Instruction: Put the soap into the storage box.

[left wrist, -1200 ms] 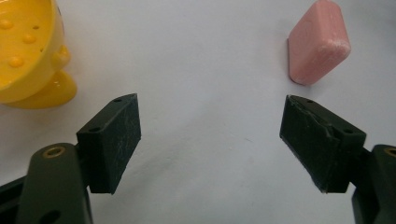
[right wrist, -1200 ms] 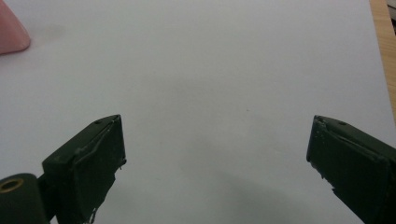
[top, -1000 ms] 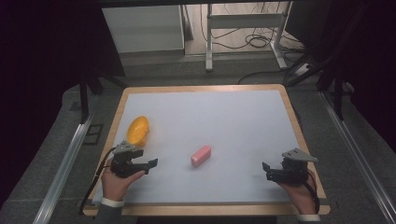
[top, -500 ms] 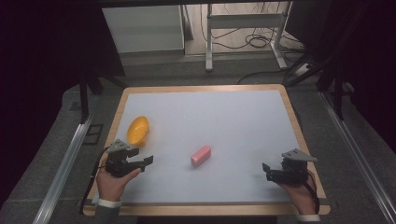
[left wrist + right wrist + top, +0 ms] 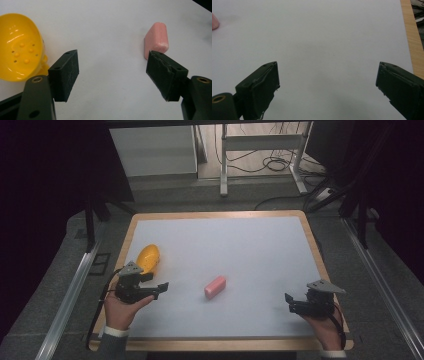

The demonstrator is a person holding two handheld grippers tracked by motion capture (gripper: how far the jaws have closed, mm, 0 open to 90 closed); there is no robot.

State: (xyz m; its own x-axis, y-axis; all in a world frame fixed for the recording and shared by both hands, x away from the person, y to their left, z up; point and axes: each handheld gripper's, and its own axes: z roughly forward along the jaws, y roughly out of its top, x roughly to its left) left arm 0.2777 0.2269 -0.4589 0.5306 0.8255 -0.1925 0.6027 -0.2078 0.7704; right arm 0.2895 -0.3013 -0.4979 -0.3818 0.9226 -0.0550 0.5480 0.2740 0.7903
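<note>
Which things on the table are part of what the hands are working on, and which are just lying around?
In the job:
- yellow cup
- pink block
- left gripper, open, nearest both

Lying about:
- cables on the floor
- metal stand behind the table

This looks like a lab or test room set up for recording. A white surface with a wooden rim sits on grey carpet between metal rails. At the far side stand a metal table frame, loose cables and a pale cabinet, with dark curtains around.
</note>
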